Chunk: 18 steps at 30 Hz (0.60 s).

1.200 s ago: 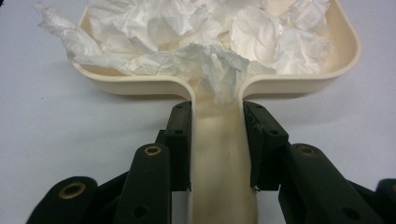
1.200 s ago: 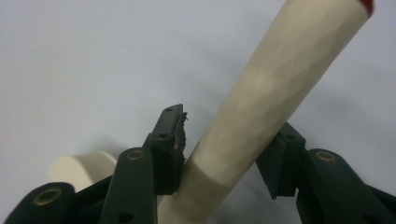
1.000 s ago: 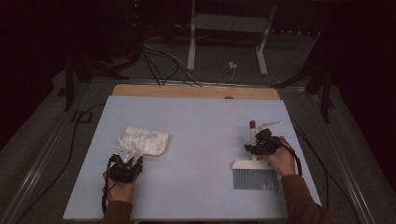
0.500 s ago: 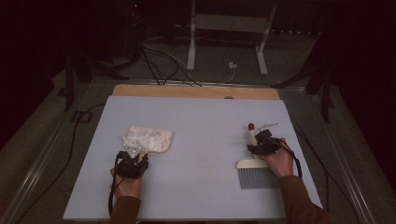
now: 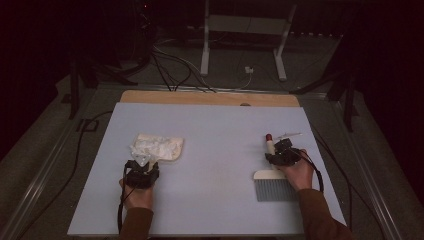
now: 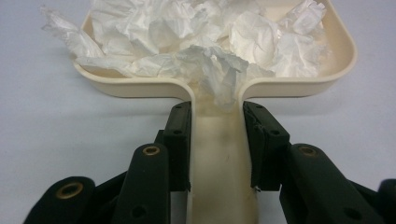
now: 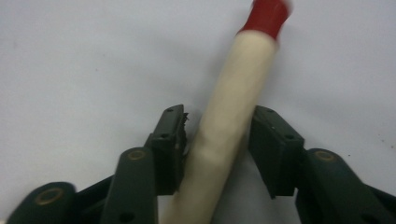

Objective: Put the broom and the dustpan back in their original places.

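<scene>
Left gripper: the left gripper (image 5: 143,164) has its fingers (image 6: 180,135) squeezed tight on the handle of the dustpan (image 6: 299,86).
Dustpan: it lies flat on the bench (image 5: 215,140), near the left edge and closer to the person's side.
Paper: a heap of crumpled white paper (image 6: 196,42) fills the pan. One piece hangs down onto the handle, just ahead of the fingers.
Right gripper: the right gripper (image 5: 278,150) has its fingers on both sides of the brush handle (image 7: 229,107), and they have just been opening. The handle leans on one finger, and I see a thin gap at the other, so the hold looks loose.
Brush: the hand brush (image 5: 276,189) lies near the right edge of the bench, with its bristles toward the person and its red tip pointing away.
Worry one: if the pan is lifted or tipped fast, I think the paper could tumble out. It is light and piled up high, and the pan has no wall at its far side.
Worry two: if the right hand lifts now, the brush may slip or swing, because the fingers are not pinching it.
Worry three: the piece on the handle could drop off first when the pan moves.
Safer way: keep the pan level, move slowly, and squeeze the brush before lifting.
</scene>
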### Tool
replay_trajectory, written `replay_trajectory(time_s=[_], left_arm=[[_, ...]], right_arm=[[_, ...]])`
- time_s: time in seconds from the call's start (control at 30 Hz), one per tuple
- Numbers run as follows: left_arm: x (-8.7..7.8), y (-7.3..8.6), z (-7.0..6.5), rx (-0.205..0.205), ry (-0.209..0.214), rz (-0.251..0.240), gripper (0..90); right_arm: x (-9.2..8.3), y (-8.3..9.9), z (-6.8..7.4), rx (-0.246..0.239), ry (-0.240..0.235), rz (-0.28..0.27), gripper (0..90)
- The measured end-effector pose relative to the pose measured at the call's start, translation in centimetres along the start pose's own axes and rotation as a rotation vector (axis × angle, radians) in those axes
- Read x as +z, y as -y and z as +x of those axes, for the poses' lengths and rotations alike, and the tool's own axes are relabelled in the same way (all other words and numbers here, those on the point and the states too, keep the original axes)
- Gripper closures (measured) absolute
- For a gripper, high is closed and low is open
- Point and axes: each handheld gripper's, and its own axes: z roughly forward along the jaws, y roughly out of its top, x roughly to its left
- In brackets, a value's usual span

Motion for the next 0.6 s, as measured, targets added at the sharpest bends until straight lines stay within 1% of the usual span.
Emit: replay_trajectory(time_s=[0.03, 0.07, 0.13, 0.23, 0.3, 0.33, 0.4, 0.43, 0.47, 0.5, 0.53, 0.57, 0.6], left_arm=[[0.1, 0.0, 0.0, 0.006, 0.001, 0.0, 63.0], [0.0, 0.0, 0.0, 0.017, 0.005, 0.0, 61.6], [-0.1, 0.1, 0.0, 0.029, 0.004, 0.005, 55.8], [-0.5, 0.1, 0.3, 0.031, 0.042, -0.007, 50.2], [-0.8, 0.1, 0.6, 0.022, 0.065, -0.024, 47.2], [-1.1, 0.1, 0.8, 0.017, 0.082, -0.042, 46.5], [-1.8, -0.1, 1.1, 0.001, 0.113, -0.087, 42.2], [-2.1, -0.3, 1.3, 0.003, 0.136, -0.106, 41.3], [-2.6, -0.6, 1.5, 0.015, 0.156, -0.13, 40.1], [-2.9, -0.8, 1.5, 0.024, 0.166, -0.143, 37.6], [-3.4, -1.1, 1.7, 0.033, 0.181, -0.168, 34.0], [-3.8, -1.3, 1.8, 0.042, 0.19, -0.182, 31.1], [-4.2, -1.6, 1.9, 0.05, 0.211, -0.2, 30.0]], right_arm=[[-0.1, 0.0, 0.0, 0.003, -0.008, -0.012, 50.6], [-0.3, 0.0, -0.1, 0.017, -0.012, -0.02, 47.3], [-0.7, 0.1, -0.2, 0.045, -0.03, -0.046, 41.0], [-1.3, 0.1, -0.5, 0.092, -0.055, -0.089, 32.8], [-1.8, 0.2, -0.4, 0.103, -0.052, -0.119, 27.3], [-2.0, 0.3, -0.3, 0.106, -0.055, -0.133, 24.6], [-2.6, 0.4, -0.1, 0.105, -0.068, -0.166, 18.5], [-2.9, 0.4, 0.1, 0.099, -0.073, -0.186, 15.8], [-3.1, 0.5, 0.2, 0.091, -0.086, -0.206, 14.0], [-3.4, 0.7, 0.4, 0.086, -0.097, -0.229, 11.1], [-3.6, 0.7, 0.5, 0.081, -0.098, -0.243, 9.3], [-3.9, 0.9, 0.7, 0.073, -0.097, -0.262, 7.7], [-4.0, 1.0, 0.8, 0.068, -0.102, -0.275, 6.5]])
